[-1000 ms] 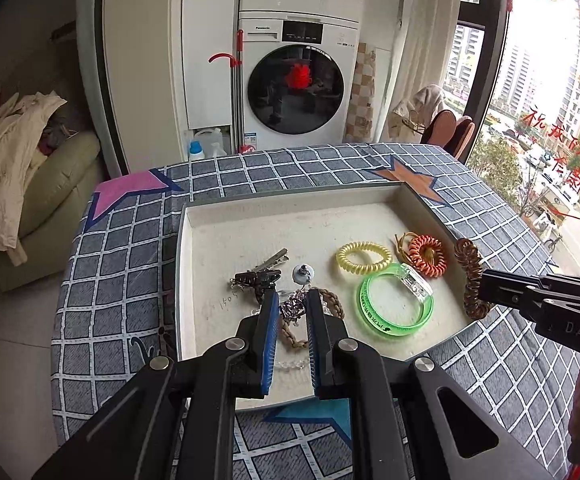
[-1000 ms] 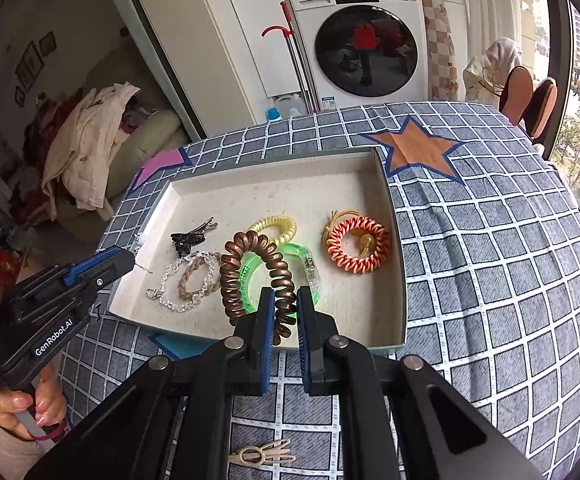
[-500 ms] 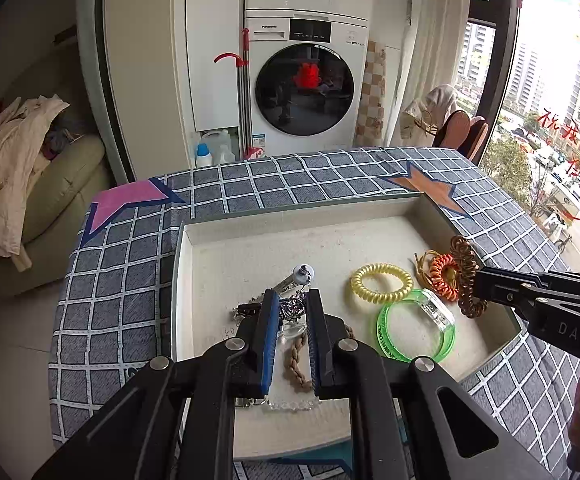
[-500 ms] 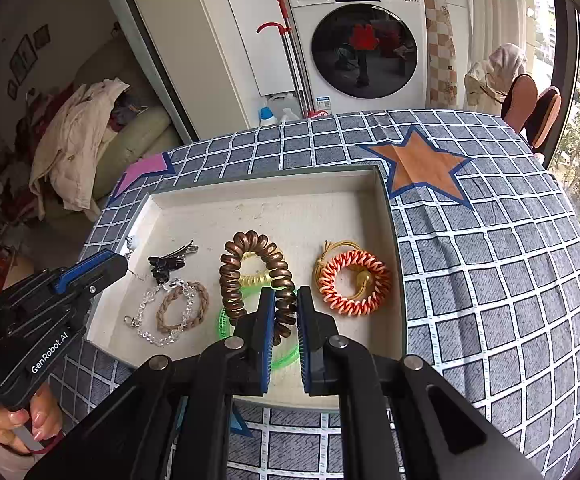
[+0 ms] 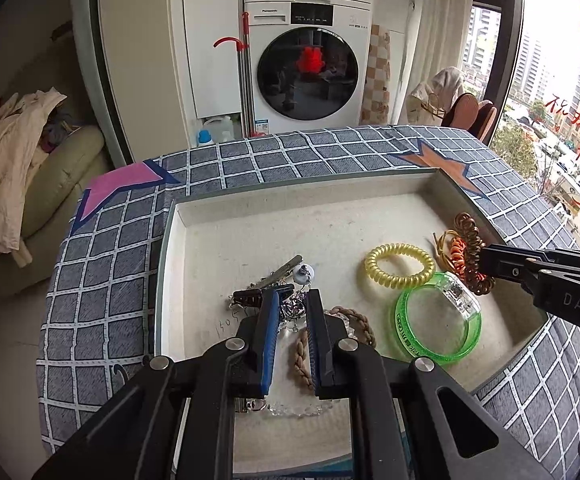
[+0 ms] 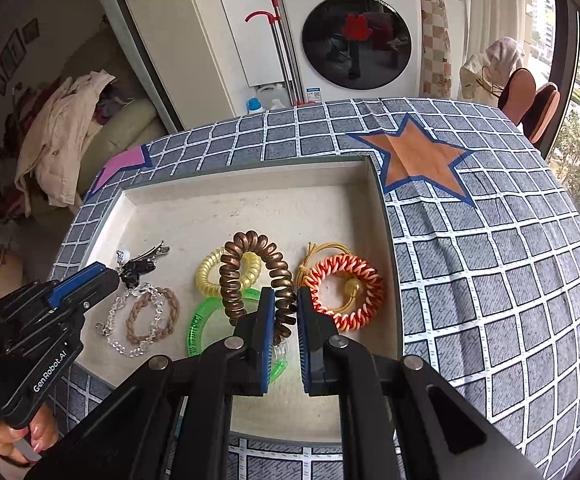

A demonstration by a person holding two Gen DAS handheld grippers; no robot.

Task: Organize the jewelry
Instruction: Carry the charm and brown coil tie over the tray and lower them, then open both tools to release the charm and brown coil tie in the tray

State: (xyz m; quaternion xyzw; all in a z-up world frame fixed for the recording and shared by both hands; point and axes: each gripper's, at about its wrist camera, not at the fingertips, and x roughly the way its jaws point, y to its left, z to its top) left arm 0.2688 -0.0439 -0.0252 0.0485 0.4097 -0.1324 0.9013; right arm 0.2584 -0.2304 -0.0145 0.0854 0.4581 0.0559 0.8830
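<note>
A brown coil band [image 6: 249,276], light, springy and easily deformed, is pinched by one loop in the right gripper [image 6: 282,304] above the tray [image 6: 384,240], at 12 o'clock from the green bangle [image 6: 203,316]. A small charm [image 5: 296,306] is clamped in the left gripper [image 5: 293,312].

"Panasonic" is printed on the washer [image 5: 308,64] at the top centre of both views. "GenRobot.AI" is lettered in white on the left gripper [image 6: 107,278] body, lower left of the right wrist view. "DAS" is read on the right gripper [image 5: 484,260] body, right edge of the left wrist view. Red characters are stuck on the window [image 5: 562,92], upper right.
</note>
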